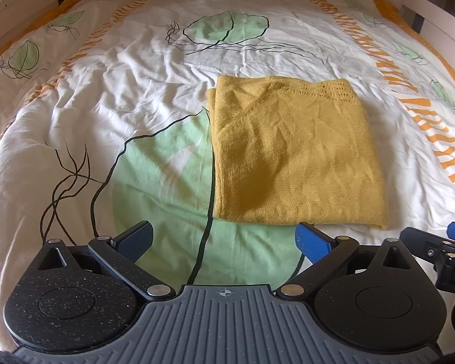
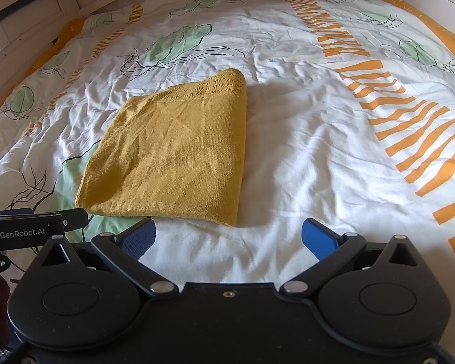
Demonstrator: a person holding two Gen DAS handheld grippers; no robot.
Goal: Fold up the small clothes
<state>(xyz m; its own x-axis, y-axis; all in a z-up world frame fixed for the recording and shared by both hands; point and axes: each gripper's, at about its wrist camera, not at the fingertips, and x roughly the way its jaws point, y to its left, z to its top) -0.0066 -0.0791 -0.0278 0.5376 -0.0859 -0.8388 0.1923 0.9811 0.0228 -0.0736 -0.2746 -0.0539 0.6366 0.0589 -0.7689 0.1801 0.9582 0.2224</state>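
Observation:
A mustard-yellow knit garment (image 1: 294, 151) lies folded into a flat rectangle on the bed; it also shows in the right wrist view (image 2: 173, 151). A lacy openwork hem runs along its far edge. My left gripper (image 1: 224, 241) is open and empty, just in front of the garment's near edge, a bit to its left. My right gripper (image 2: 229, 238) is open and empty, just in front of the garment's near right corner. Neither gripper touches the cloth. The right gripper shows at the left view's right edge (image 1: 439, 251); the left gripper's body shows at the right view's left edge (image 2: 24, 230).
The bed is covered by a wrinkled white duvet (image 1: 112, 91) with green leaf prints and orange stripes (image 2: 409, 127). A pale wooden bed frame (image 2: 30, 9) runs along the far and side edges.

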